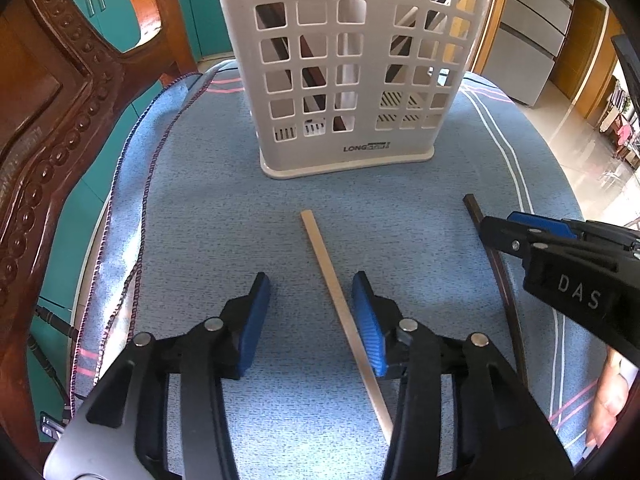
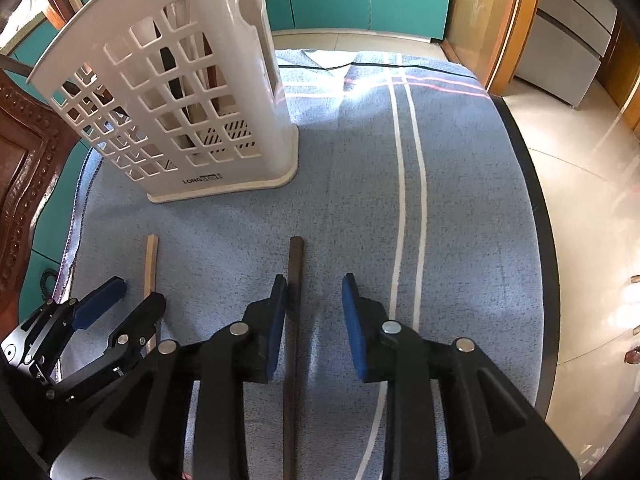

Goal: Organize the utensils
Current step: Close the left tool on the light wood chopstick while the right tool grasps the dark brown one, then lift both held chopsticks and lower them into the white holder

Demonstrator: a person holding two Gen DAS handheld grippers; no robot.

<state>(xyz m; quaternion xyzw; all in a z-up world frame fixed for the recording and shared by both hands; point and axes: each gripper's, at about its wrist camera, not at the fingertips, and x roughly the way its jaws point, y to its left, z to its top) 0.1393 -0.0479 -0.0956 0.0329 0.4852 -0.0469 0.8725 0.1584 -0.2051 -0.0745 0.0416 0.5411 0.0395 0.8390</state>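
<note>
I see the pale wooden chopstick (image 1: 344, 316) lying flat, long axis eleven to five, between my left tool's (image 1: 310, 320) parted pads. The dark square-section chopstick (image 2: 294, 304) runs twelve to six inside my right tool's (image 2: 314, 320) spread pads, on blue towelling.

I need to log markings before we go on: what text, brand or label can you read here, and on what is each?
"LONG": front base of the white utensil basket; the darker block after it is too blurred to read.
"DAS": side of the right gripper body, in the left wrist view.
No other text is legible.
</note>
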